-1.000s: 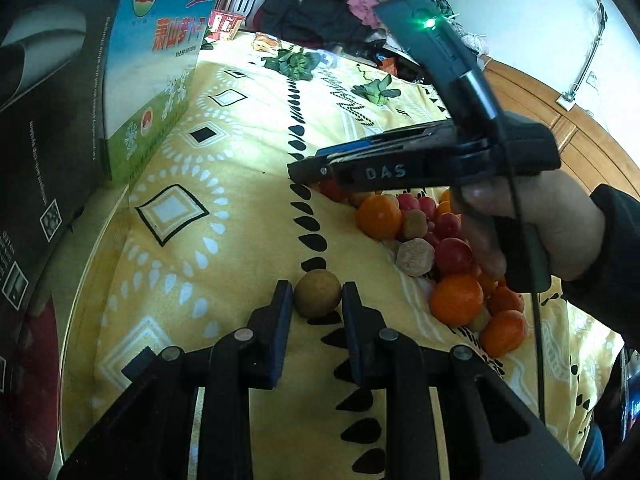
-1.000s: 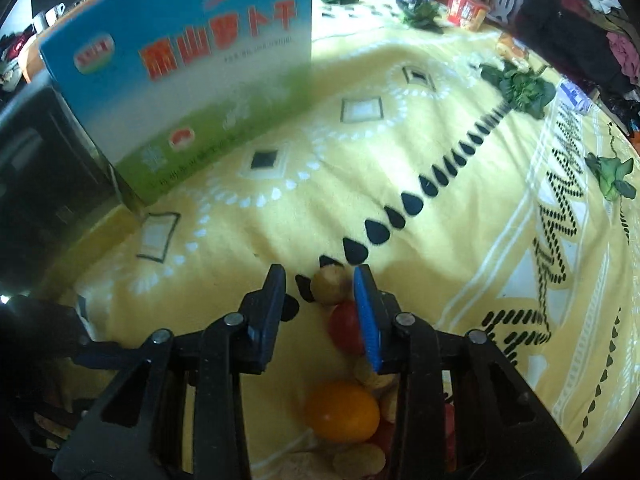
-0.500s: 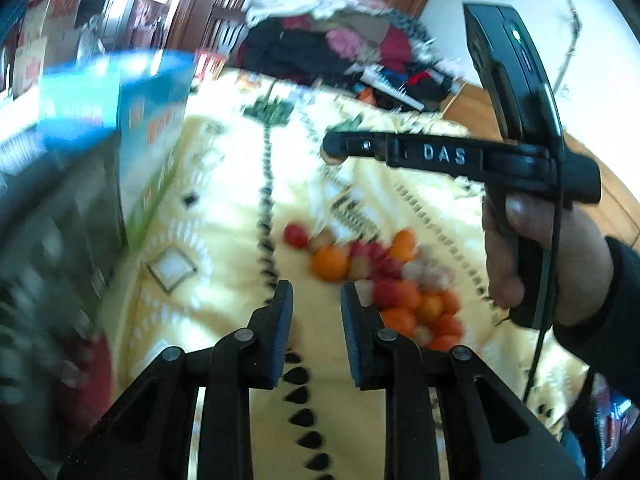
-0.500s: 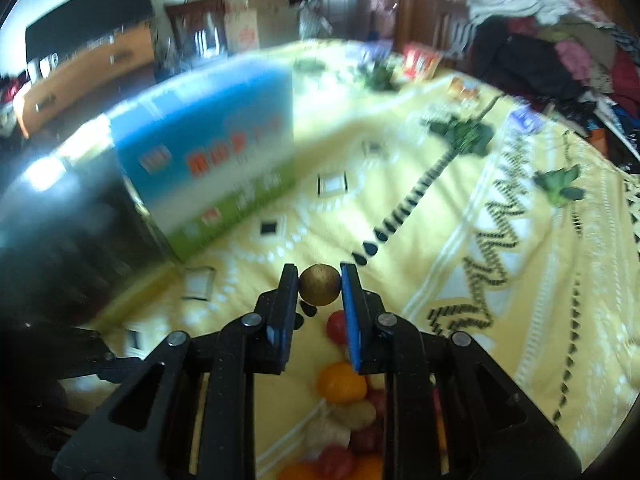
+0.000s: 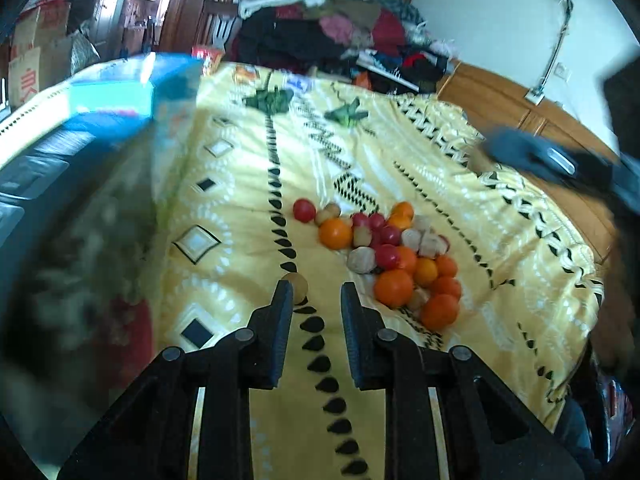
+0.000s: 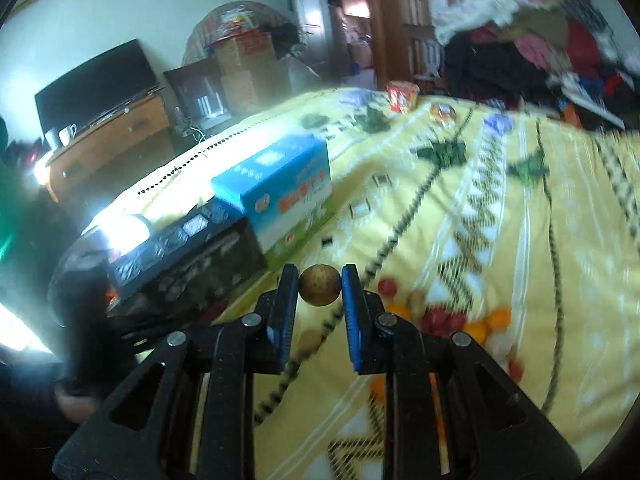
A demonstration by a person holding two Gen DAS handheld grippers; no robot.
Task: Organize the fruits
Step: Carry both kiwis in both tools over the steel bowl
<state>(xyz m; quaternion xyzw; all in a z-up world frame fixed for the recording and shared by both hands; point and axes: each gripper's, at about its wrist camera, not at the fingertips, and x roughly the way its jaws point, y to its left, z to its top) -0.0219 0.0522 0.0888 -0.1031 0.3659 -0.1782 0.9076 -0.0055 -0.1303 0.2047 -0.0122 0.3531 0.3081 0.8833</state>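
Right claw (image 6: pixel 319 289) clamped on small round brown fruit (image 6: pixel 319 289), lifted clear above yellow patterned bedspread (image 6: pixel 500 240). Left claw (image 5: pixel 312 294) closed to narrow gap, nothing gripped; second brown fruit (image 5: pixel 297 286) lying on bedspread (image 5: pixel 240 208) just past left fingertip. Fruit pile (image 5: pixel 384 252) of oranges, red and pale brown pieces resting mid-bedspread, right of left claw; same pile (image 6: pixel 444 320) blurred below right claw. Blue-and-green carton (image 6: pixel 280 196) standing on bedspread near edge, black box (image 6: pixel 180 256) beside it.
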